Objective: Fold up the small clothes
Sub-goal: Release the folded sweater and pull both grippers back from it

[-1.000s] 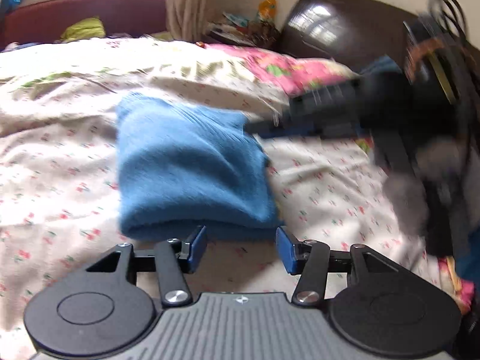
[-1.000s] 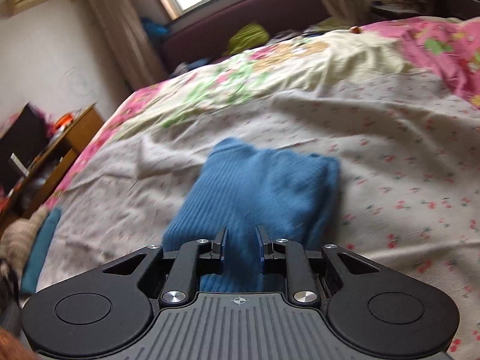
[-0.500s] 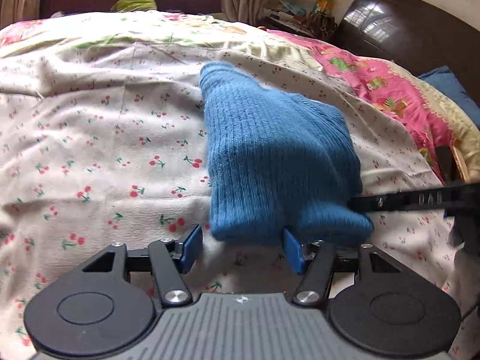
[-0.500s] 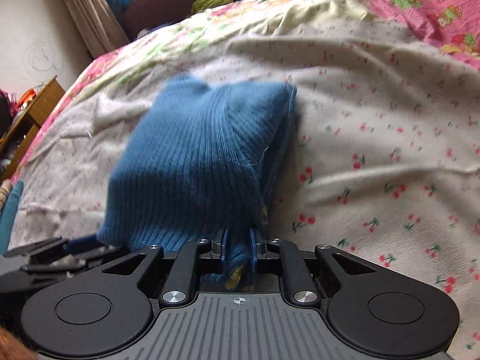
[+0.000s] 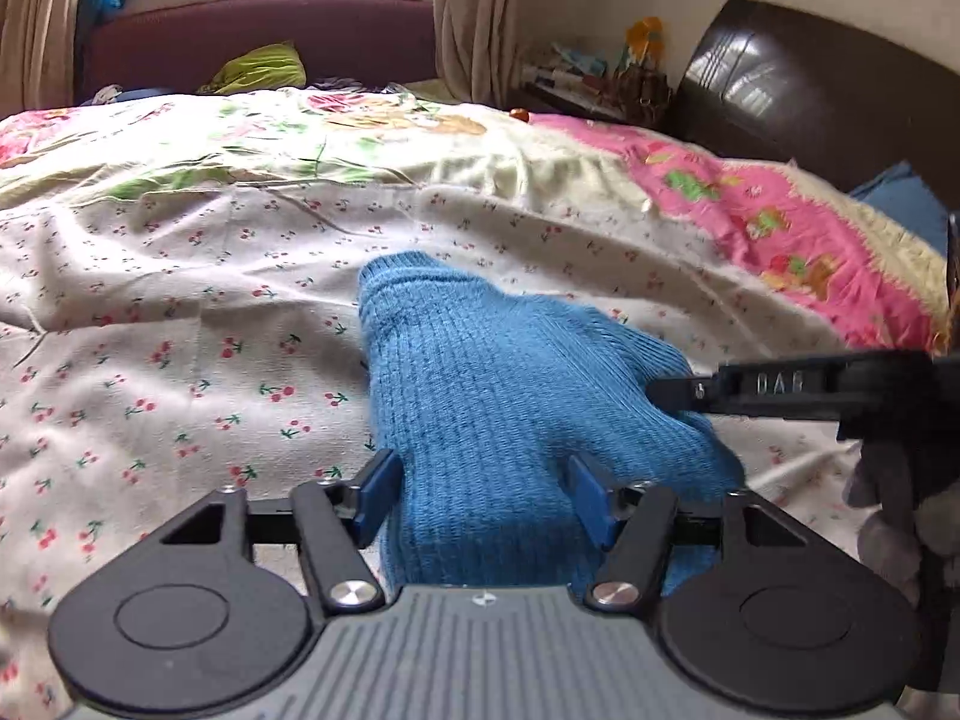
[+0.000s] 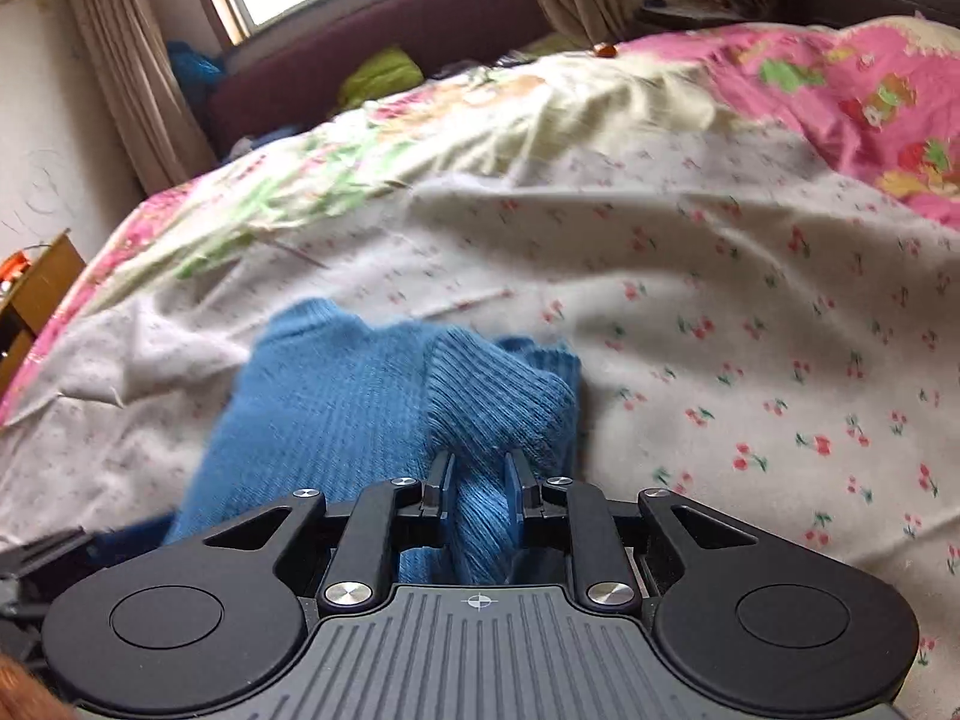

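Note:
A folded blue knit garment (image 5: pixel 510 396) lies on the cherry-print bedsheet (image 5: pixel 180 360). My left gripper (image 5: pixel 483 498) is open, its blue pads either side of the garment's near end. My right gripper (image 6: pixel 477 480) is shut on a bunched fold of the same blue garment (image 6: pixel 336 408), holding its near right corner. The right gripper's fingers (image 5: pixel 780 387) enter the left wrist view from the right and touch the garment's right edge.
A pink floral quilt (image 5: pixel 780 228) lies at the right of the bed, a dark headboard (image 5: pixel 810 96) behind it. A maroon sofa (image 5: pixel 258 42) stands under the window. A wooden table (image 6: pixel 36 294) is at the far left.
My right gripper closed on the garment's edge and lifted it into a bunch. My left gripper moved in so the garment's near end sits between its open pads.

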`<state>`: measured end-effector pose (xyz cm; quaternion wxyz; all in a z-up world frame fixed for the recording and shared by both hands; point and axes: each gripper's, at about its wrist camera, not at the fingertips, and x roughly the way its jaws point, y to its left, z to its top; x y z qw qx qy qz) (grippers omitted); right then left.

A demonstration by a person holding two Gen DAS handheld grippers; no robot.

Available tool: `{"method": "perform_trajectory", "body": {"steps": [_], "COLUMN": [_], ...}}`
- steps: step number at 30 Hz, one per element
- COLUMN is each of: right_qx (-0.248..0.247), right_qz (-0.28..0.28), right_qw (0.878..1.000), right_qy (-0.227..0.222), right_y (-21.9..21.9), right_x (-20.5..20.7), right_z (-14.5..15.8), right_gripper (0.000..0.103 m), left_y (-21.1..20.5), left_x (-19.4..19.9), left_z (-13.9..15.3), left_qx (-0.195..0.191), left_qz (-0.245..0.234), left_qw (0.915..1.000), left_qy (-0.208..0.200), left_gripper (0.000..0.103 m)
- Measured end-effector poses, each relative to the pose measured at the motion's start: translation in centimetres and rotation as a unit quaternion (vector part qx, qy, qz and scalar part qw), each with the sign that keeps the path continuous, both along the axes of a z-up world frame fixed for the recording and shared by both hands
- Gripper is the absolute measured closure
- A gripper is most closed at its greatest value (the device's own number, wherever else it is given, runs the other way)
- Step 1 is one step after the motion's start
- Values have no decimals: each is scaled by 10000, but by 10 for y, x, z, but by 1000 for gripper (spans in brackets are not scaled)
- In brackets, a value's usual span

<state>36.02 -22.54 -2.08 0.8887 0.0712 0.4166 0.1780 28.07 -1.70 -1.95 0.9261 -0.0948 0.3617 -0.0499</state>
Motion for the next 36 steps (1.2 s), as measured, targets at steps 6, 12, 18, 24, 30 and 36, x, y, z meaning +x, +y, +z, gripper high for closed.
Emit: {"method": "perform_trajectory", "body": {"steps": [6,12,18,24,30,36], "right_qx": [46,-207,-351,-349,-562,-447], "right_qz": [-460,-427,-45,-301,-290,-281], "right_qw": [9984,9985,9989,9989,9978,9984], "right_qy": [324,-281,-312,-40,175,224], "right_y": [-29,-17,2,-3,7,12], "right_x": [-10,-34,-73,-100,-121,-151], "right_z": [-15,21,17,7,4,15], "right_gripper": [81,79,80,79,79,78], "left_y": [15,12,16,17,15,12], "left_x": [1,-13,-32,-54,-73,-103], "left_z": [-18,-1,-6,-15,-14,-15], "left_qx": [-540,-290,-212,-173,-184,-155], "left_qz": [114,176,257,336,387,355], "left_qw": [9980,9994,9994,9986,9977,9971], "left_qy": [292,35,132,365,519,651], "left_gripper": [15,16,16,15,15,16]}}
